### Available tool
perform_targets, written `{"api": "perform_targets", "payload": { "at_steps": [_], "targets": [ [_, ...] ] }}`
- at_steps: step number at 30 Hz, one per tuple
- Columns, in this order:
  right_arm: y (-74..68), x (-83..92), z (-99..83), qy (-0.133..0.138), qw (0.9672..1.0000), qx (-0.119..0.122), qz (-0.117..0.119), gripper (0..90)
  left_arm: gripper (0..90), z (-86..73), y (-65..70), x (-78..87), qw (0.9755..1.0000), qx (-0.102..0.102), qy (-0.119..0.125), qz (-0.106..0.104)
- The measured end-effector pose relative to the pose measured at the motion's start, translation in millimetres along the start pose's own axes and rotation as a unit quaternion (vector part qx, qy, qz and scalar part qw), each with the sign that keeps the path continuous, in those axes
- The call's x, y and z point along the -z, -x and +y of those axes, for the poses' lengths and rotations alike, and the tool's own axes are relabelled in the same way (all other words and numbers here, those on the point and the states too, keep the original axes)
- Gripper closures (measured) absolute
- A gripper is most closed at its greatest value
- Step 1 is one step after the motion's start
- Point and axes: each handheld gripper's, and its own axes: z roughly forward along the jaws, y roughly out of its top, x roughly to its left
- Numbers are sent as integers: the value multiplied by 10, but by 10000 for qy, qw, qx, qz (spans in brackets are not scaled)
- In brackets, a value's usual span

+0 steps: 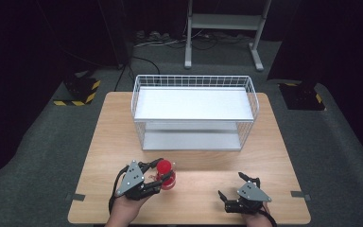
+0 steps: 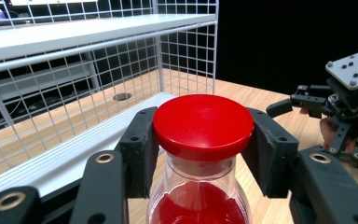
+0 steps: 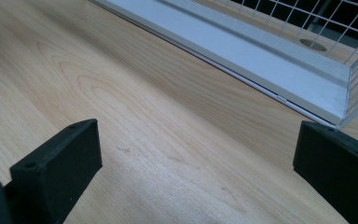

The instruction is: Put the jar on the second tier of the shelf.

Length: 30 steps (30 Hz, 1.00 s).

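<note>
A clear bottle with a red cap (image 2: 203,125) and red contents sits between the jaws of my left gripper (image 1: 163,177), which is shut on its neck just under the cap. From above, the bottle (image 1: 165,173) is at the front left of the wooden table (image 1: 118,142), just in front of the white wire rack (image 1: 194,111). My right gripper (image 1: 228,190) rests at the front right of the table, jaws wide apart with only bare wood between its fingers (image 3: 60,168). It also appears in the left gripper view, off to the right (image 2: 307,103).
The two-level white wire rack (image 2: 74,56) stands in the middle of the table, both shelves bare. A metal stand (image 1: 224,28) and cables lie on the dark floor behind. Black-and-yellow taped blocks (image 1: 78,92) sit off the table's far corners.
</note>
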Motion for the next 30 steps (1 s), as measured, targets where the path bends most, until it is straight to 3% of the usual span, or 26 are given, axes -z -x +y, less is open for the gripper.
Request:
{"api": "perform_targets", "payload": {
  "at_steps": [30],
  "targets": [
    [7,3,-1,12,10000,-38,7,6,485,650,-286,-113,9990,-156,424,61]
  ]
}}
